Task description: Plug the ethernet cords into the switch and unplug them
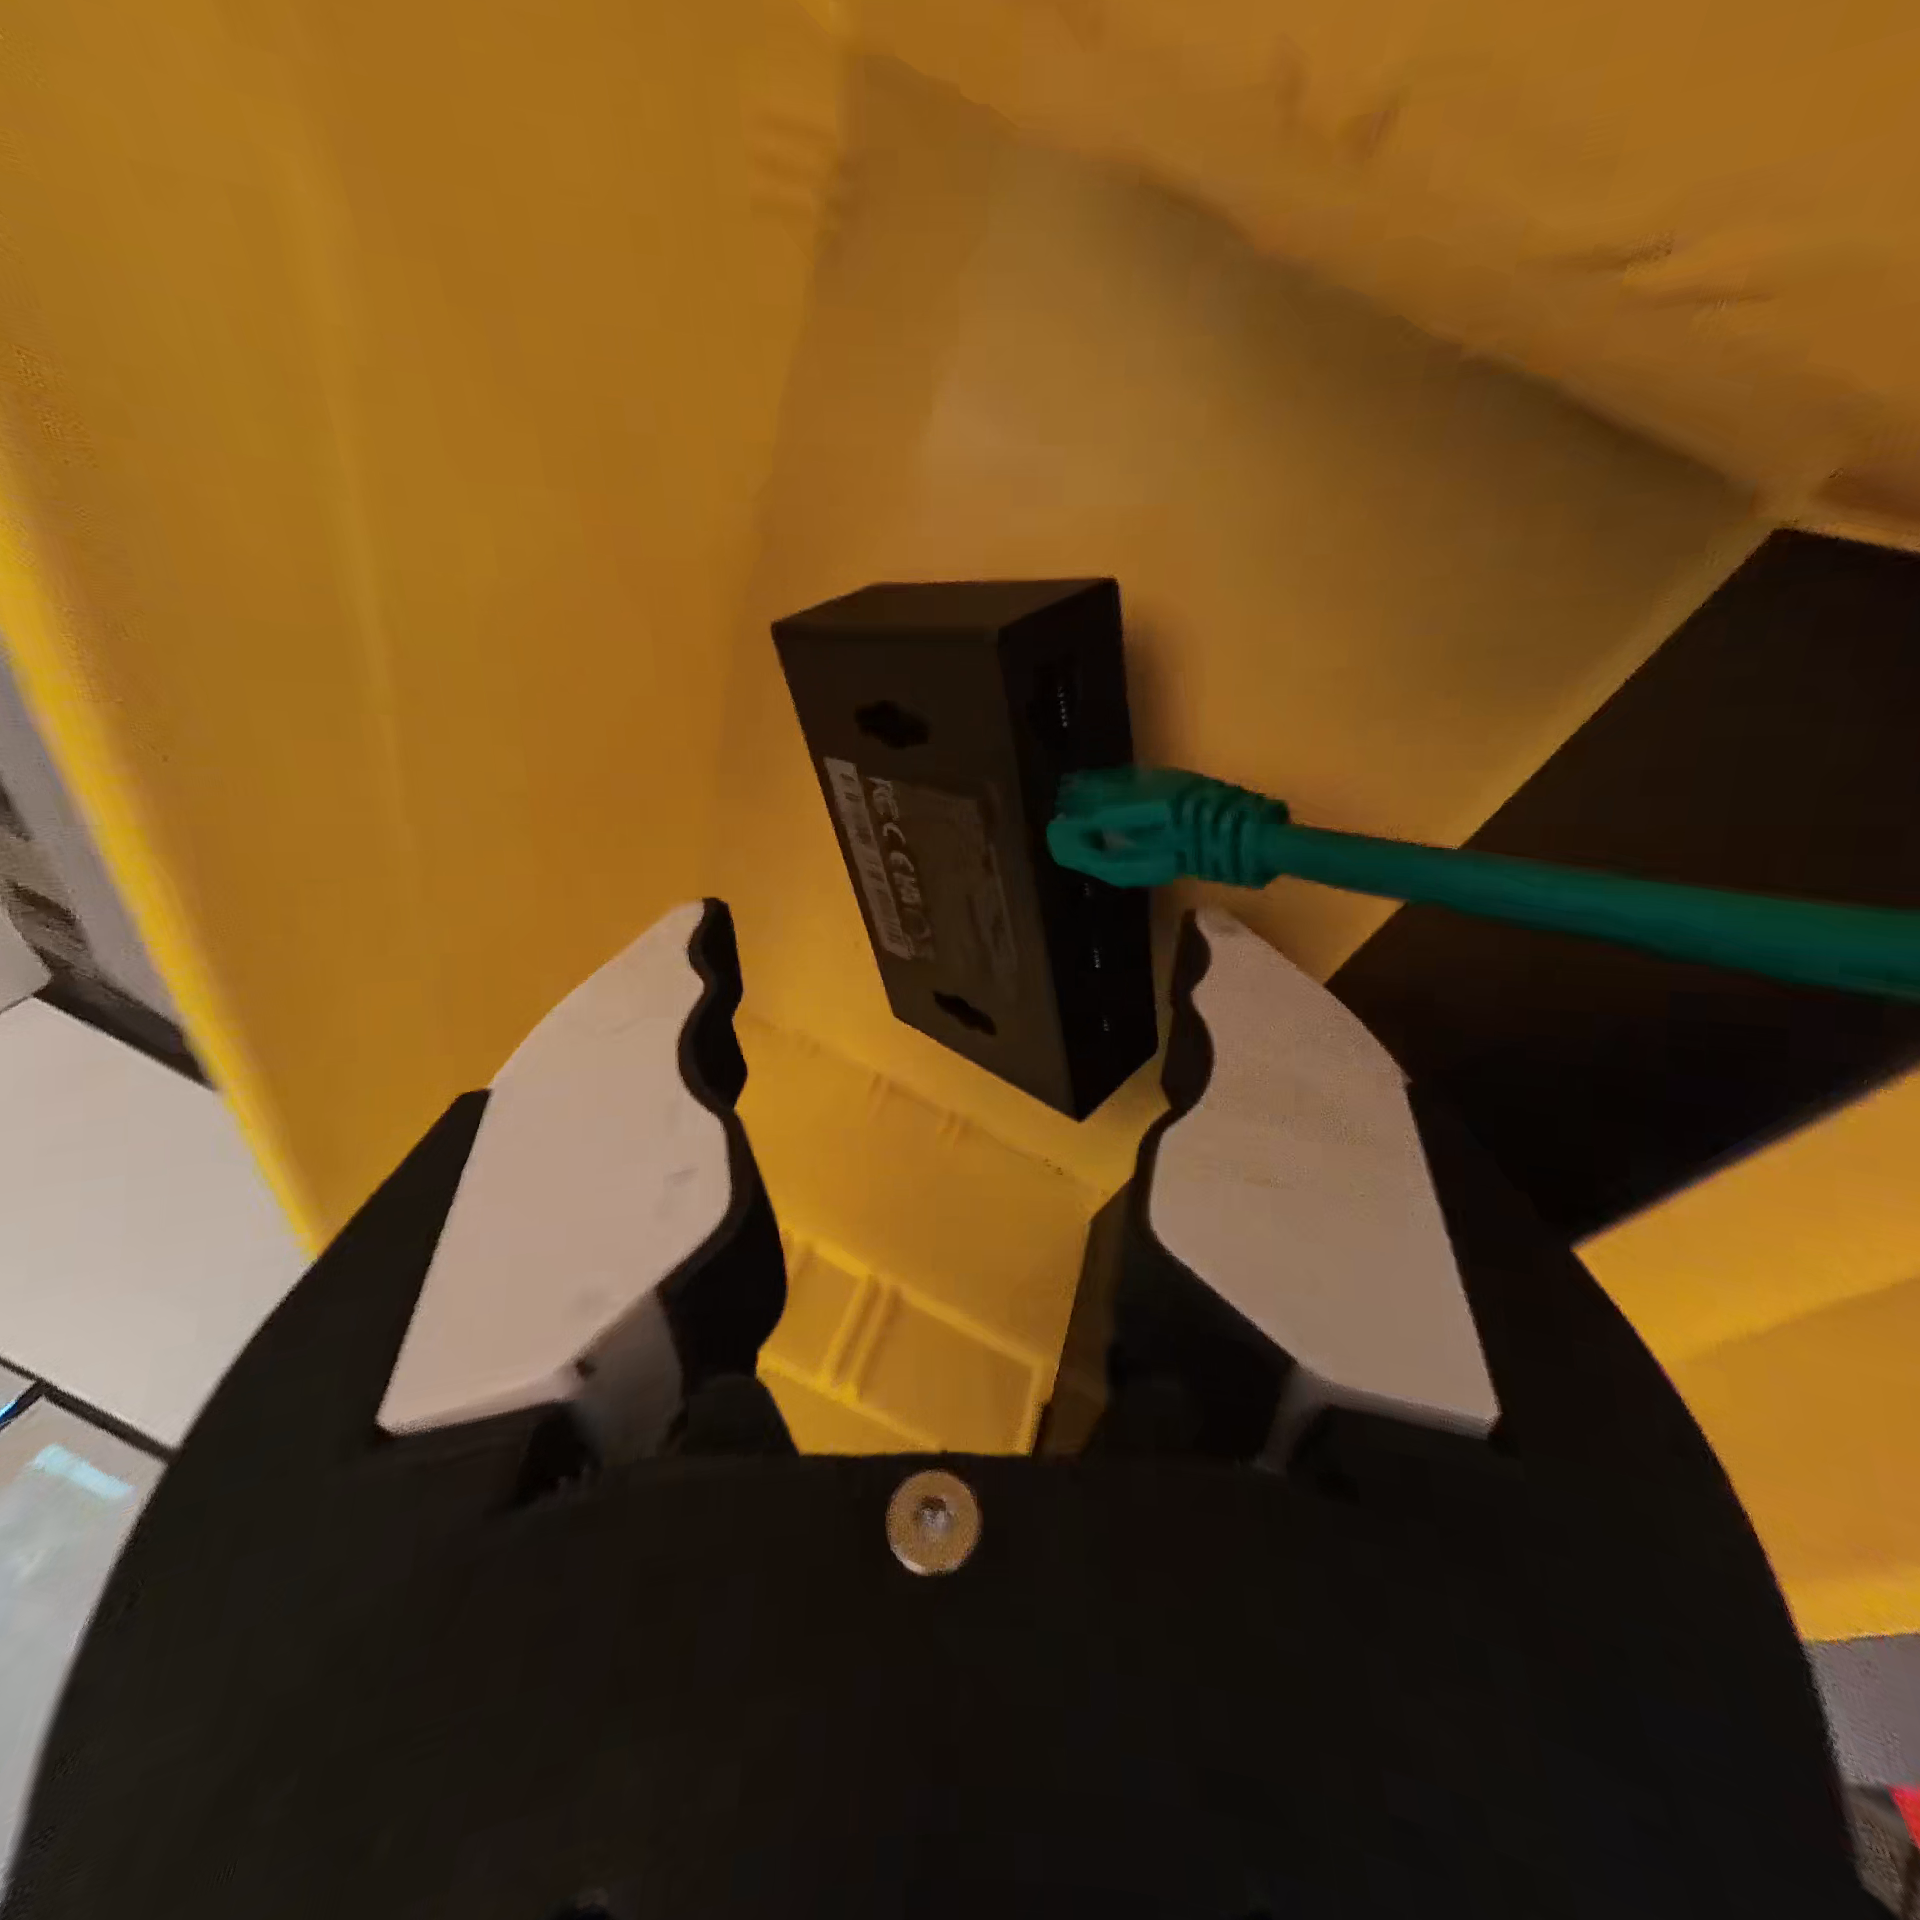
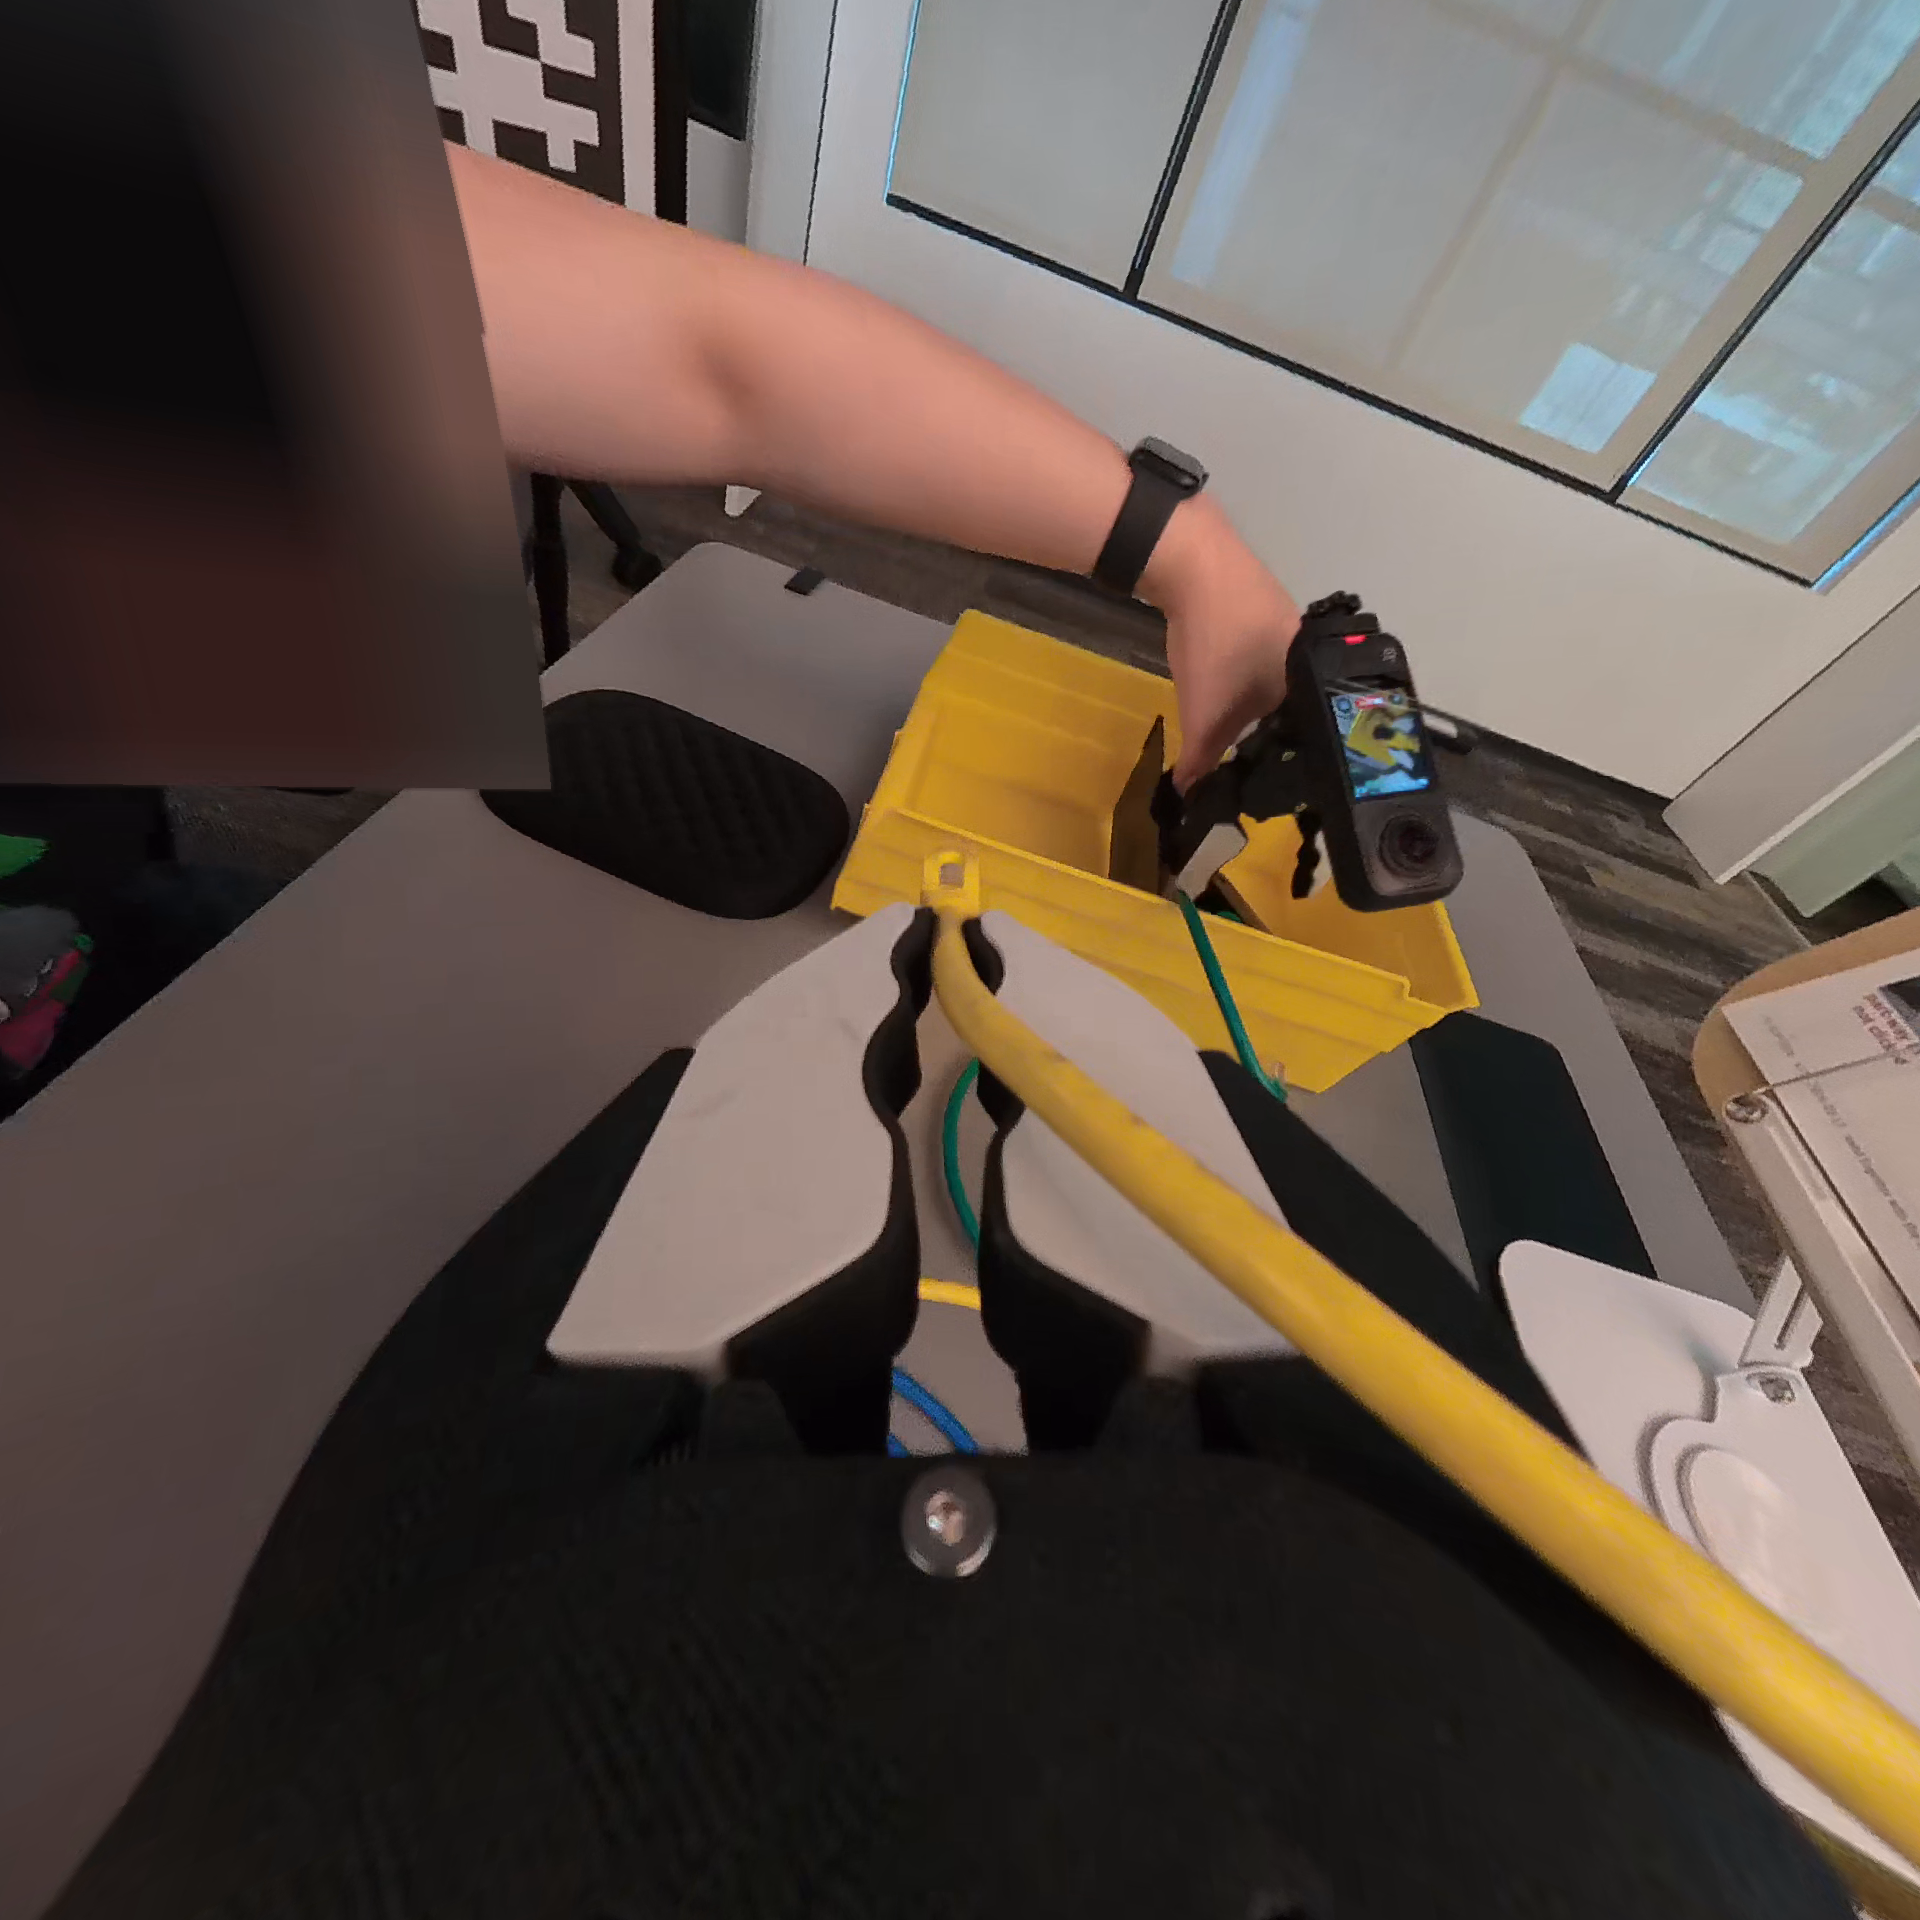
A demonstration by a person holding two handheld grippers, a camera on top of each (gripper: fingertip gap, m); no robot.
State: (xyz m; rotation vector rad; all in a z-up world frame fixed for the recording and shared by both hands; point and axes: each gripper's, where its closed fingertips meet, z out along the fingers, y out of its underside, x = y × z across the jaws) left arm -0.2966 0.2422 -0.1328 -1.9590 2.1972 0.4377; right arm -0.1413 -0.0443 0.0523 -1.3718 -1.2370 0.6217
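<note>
Down inside the yellow bin (image 1: 520,520), the black switch (image 1: 966,842) stands on its side against the wall, label side showing; a green ethernet cord (image 1: 1558,894) is plugged into one of its middle ports and runs off to the right, over a dark flap; the other ports look empty. Left gripper (image 1: 956,935) hovers just short of the switch's near end with its jaws spread wide, gripping nothing; one fingertip (image 1: 1195,956) sits just beside the port face, though contact isn't clear. Over in the right wrist view, the right gripper (image 2: 948,925) has its jaws pinched tight on the yellow ethernet cord (image 2: 1351,1320) right behind its plug (image 2: 948,871), which sits near the bin's front rim (image 2: 1091,914); the cord trails back across the right finger and out the lower right corner. Same view shows the bin on the grey tabletop (image 2: 312,1039), the green cord draped over its rim, a bit of blue cord (image 2: 935,1403) between the fingers, and a person's arm (image 2: 831,395) with a black wristband holding the left gripper down in the bin.
</note>
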